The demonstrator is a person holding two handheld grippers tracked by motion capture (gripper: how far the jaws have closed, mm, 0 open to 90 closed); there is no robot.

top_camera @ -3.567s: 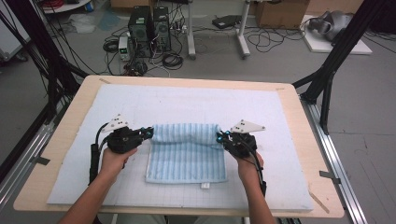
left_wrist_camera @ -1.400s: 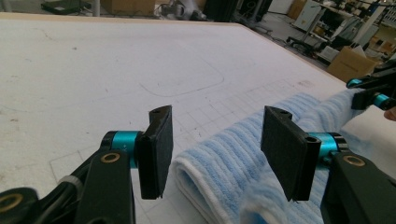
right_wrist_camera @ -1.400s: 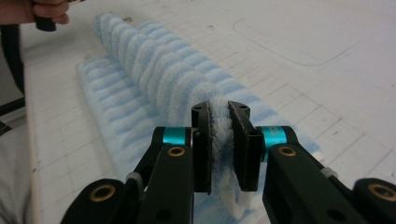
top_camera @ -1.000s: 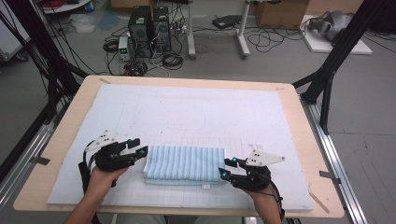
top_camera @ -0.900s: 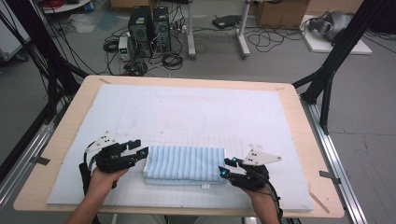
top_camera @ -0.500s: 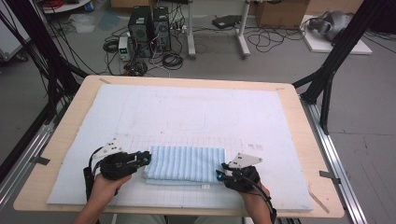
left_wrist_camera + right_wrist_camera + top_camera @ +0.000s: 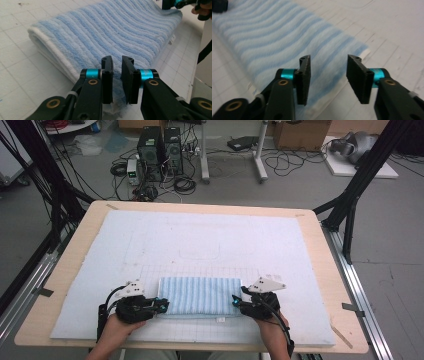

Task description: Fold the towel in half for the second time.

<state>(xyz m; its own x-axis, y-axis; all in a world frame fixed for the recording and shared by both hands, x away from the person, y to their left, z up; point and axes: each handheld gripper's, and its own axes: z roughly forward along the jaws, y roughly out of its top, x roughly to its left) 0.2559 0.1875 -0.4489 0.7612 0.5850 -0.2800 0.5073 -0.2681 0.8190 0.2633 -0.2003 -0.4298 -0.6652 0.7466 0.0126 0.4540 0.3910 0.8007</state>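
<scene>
While tools [image 7: 165, 306] flank towel [image 7: 200, 295], mat [image 7: 200, 240] bare

Right gripper [image 7: 328, 80] has its jaws spread wide, nothing between the pads, poised over the near edge of the blue-striped towel [image 7: 274, 42]. Towel runs ahead and off to the jaws' left on the white gridded mat [image 7: 392, 32]. Another black gripper [image 7: 219, 5] sits at the towel's far end.
</scene>
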